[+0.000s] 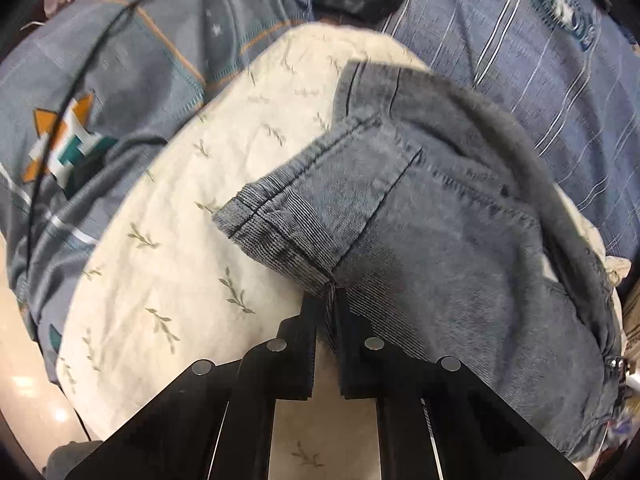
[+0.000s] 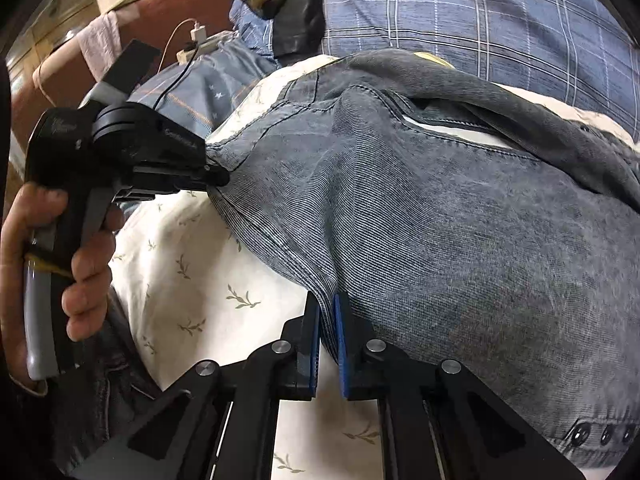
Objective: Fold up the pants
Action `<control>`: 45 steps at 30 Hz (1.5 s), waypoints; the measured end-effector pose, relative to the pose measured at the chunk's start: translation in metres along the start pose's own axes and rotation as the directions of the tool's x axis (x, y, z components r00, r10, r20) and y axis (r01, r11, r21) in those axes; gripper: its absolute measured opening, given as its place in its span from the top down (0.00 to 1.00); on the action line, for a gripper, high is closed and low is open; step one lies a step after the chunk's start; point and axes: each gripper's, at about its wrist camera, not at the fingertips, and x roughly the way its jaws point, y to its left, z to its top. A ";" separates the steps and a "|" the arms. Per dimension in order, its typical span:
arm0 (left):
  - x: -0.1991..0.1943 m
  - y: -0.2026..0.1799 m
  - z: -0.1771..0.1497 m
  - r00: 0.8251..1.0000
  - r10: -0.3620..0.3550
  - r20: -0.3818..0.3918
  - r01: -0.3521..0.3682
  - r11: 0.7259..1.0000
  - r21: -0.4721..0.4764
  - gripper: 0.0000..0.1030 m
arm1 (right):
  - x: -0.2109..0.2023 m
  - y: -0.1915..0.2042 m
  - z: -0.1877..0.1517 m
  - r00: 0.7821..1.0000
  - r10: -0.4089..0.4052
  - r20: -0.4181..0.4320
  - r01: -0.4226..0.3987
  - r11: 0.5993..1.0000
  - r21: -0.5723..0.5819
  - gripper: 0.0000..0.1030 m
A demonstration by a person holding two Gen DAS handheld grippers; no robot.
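left tool (image 1: 331, 300) clamps pants (image 1: 460, 240) hem edge | right tool (image 2: 328, 308) clamps pants edge | sheet (image 1: 180, 220) bare leftward

Both grippers are matte black: the left gripper (image 1: 331, 294) has plain black pads, while the right gripper (image 2: 327, 304) carries blue ribbed pads (image 2: 341, 344) on its fingers. Behind each pair of jaws sit four round silver pins (image 2: 376, 345) on angular black linkage arms. The hand (image 2: 52, 264) wraps a black body with a grey trigger lever (image 2: 36, 320).
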 end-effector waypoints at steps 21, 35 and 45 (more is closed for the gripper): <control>-0.064 -0.007 -0.045 0.951 0.106 0.289 -0.112 0.994 0.004 0.45 | -0.074 -0.045 0.000 0.977 0.170 0.132 -0.196 0.954 0.226 0.33; -0.064 -0.180 0.000 0.914 -0.390 0.116 0.343 0.892 0.296 0.35 | -0.146 -0.212 0.064 0.976 -0.007 0.218 -0.129 0.786 0.605 0.27; 0.004 -0.217 0.014 0.923 -0.383 0.031 0.341 0.855 0.391 0.37 | -0.068 -0.343 0.135 0.968 -0.250 0.032 0.101 0.502 0.859 0.27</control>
